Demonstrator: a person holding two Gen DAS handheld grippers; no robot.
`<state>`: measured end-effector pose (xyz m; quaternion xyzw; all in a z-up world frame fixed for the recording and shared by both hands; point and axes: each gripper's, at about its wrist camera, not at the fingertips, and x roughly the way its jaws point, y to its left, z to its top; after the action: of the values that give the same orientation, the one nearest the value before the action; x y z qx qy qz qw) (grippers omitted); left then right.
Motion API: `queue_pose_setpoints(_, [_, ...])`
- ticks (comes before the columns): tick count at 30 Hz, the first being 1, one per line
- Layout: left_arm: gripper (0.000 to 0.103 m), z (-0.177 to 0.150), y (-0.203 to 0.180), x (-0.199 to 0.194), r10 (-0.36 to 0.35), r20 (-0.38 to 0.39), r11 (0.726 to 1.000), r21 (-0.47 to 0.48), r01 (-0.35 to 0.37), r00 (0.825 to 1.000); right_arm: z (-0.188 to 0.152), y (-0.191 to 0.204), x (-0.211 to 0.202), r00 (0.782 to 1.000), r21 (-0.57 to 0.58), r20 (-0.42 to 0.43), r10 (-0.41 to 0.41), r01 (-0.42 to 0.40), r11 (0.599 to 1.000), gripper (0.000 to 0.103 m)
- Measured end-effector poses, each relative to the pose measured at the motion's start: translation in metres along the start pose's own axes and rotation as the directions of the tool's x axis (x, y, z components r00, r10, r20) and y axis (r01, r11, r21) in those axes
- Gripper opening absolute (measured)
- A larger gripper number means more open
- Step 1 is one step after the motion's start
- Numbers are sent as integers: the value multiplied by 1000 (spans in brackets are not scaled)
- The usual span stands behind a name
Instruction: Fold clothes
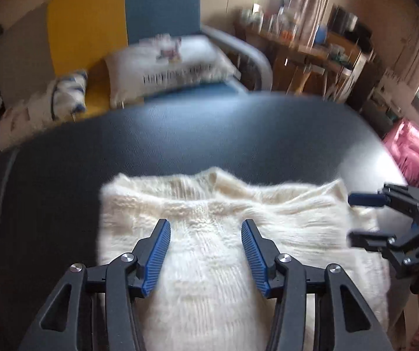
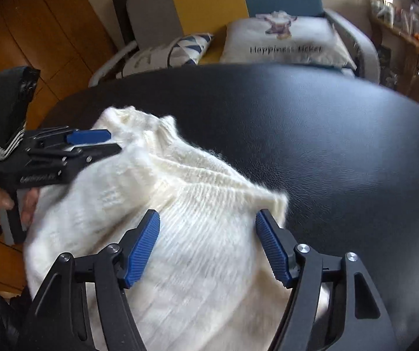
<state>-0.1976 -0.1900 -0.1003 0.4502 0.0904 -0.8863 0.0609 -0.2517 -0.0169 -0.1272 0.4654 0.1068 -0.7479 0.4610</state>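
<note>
White knit sweater (image 1: 224, 234) lay bunched low-centre in both views, on the near part of the dark table (image 1: 180, 134). Left gripper (image 1: 206, 225) hung over it, jaws wide, nothing pinched. Right gripper (image 2: 208, 216) likewise spread over the sweater's right edge, probably lining up for a hem grab. Table beyond the sweater sat bare: plenty of room to spread it. Cushions (image 2: 282, 41) sat behind, well apart.
</note>
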Motion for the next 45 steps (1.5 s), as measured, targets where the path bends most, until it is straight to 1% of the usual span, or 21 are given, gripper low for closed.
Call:
queue_pose_setpoints(1, [51, -1, 1, -11, -3, 31, 1000, 2, 3, 1000, -4, 5, -10, 1000, -13, 10, -3, 3, 1000, 71])
queue_pose_setpoints(4, [51, -22, -2, -41, -15, 92, 1000, 12, 14, 996, -26, 25, -38, 998, -41, 28, 53, -52, 998, 71])
queue_pose_setpoints(5, [51, -31, -3, -44, -12, 97, 1000, 14, 10, 995, -36, 32, -43, 998, -50, 22, 62, -61, 997, 71])
queue_pose_setpoints(7, [51, -46, -4, -35, -2, 61, 1000, 20, 0, 998, -59, 41, -38, 998, -43, -19, 65, -65, 997, 71])
queue_pose_setpoints(8, [51, -53, -9, -31, 23, 70, 999, 45, -27, 997, -71, 42, -28, 996, -17, -53, 67, -68, 998, 71])
queue_pose_setpoints(10, [52, -64, -21, -26, 74, 96, 991, 104, -84, 993, -78, 42, -21, 997, 17, -51, 61, -60, 998, 71])
queue_pose_setpoints(13, [52, -56, -15, -35, 51, 74, 997, 57, -55, 996, -80, 41, -18, 999, 61, -20, 45, -44, 997, 72])
queue_pose_setpoints(15, [52, -55, -2, -52, -1, 73, 1000, -22, 3, 997, -77, 42, -23, 999, 89, -2, 46, -46, 995, 72])
queue_pose_setpoints(17, [52, -61, 8, -69, -25, 82, 998, -49, 29, 996, -77, 46, -34, 995, 125, 56, 80, -86, 988, 72])
queue_pose_setpoints(20, [52, -81, 21, -87, -13, 89, 998, -53, 18, 996, -77, 52, -49, 982, 178, 144, 127, -151, 972, 72])
queue_pose_setpoints(21, [52, -89, 27, -89, 0, 73, 998, -62, 5, 997, -79, 54, -51, 976, 198, 168, 137, -170, 965, 72])
queue_pose_setpoints(24, [52, -114, 43, -98, 9, 47, 996, -92, -4, 999, -88, 55, -55, 976, 259, 194, 101, -150, 954, 73])
queue_pose_setpoints(27, [52, -142, 69, -107, 14, 41, 988, -153, -8, 999, -105, 47, -58, 984, 328, 179, 17, -76, 942, 73])
queue_pose_setpoints(29, [52, -156, 87, -113, -6, 43, 980, -198, 14, 999, -121, 33, -64, 984, 385, 180, -2, -69, 921, 73])
queue_pose_setpoints(31, [52, -165, 110, -120, -55, 56, 966, -251, 68, 997, -132, 23, -67, 981, 422, 196, 7, -91, 902, 73])
queue_pose_setpoints(33, [53, -165, 125, -121, -97, 68, 950, -291, 113, 993, -142, 16, -76, 975, 447, 219, 23, -121, 886, 74])
queue_pose_setpoints(35, [53, -161, 134, -122, -100, 72, 944, -310, 117, 992, -148, 10, -84, 975, 465, 223, 21, -125, 877, 76])
queue_pose_setpoints(37, [53, -150, 136, -115, -101, 57, 948, -299, 113, 993, -148, 6, -88, 975, 476, 222, 8, -115, 872, 76])
queue_pose_setpoints(41, [54, -122, 121, -98, -121, 49, 968, -214, 129, 991, -134, 7, -89, 976, 440, 216, -33, -67, 896, 77])
queue_pose_setpoints(44, [54, -102, 100, -84, -165, 34, 976, -137, 168, 986, -125, 8, -82, 979, 405, 194, -61, -23, 914, 77])
queue_pose_setpoints(45, [54, -96, 93, -78, -164, 34, 980, -111, 167, 986, -123, 8, -80, 980, 397, 186, -64, -15, 918, 78])
